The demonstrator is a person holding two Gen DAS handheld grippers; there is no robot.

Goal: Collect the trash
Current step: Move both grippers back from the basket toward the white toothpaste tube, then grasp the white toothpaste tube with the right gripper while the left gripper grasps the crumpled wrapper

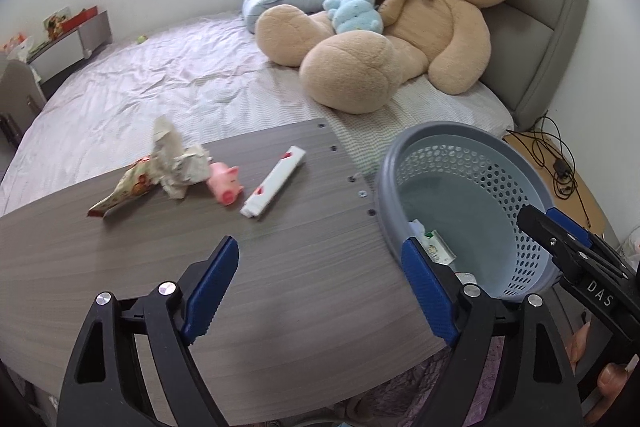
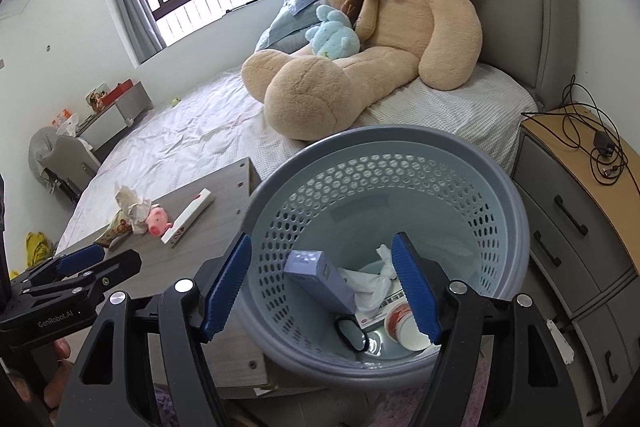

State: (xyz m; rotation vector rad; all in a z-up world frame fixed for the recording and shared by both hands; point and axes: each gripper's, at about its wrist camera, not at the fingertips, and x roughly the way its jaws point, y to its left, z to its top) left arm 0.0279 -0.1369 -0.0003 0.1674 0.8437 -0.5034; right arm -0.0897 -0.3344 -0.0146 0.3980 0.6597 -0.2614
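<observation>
On the grey wooden table (image 1: 280,267) lie a crumpled tissue (image 1: 176,159), a snack wrapper (image 1: 124,191), a pink pig toy (image 1: 225,183) and a white and red box (image 1: 274,181). My left gripper (image 1: 320,279) is open and empty above the table's near part. The blue-grey perforated basket (image 2: 384,155) stands beside the table's right end and holds a blue box (image 2: 320,281), tissues (image 2: 376,279), a cup (image 2: 404,325) and a black object (image 2: 352,333). My right gripper (image 2: 324,291) is open and empty over the basket's mouth.
A bed (image 1: 160,79) with a big teddy bear (image 1: 400,27), a blue plush (image 1: 354,9) and pillows lies behind the table. A wooden nightstand (image 2: 580,187) with cables stands right of the basket. A small cabinet (image 1: 76,35) is at far left.
</observation>
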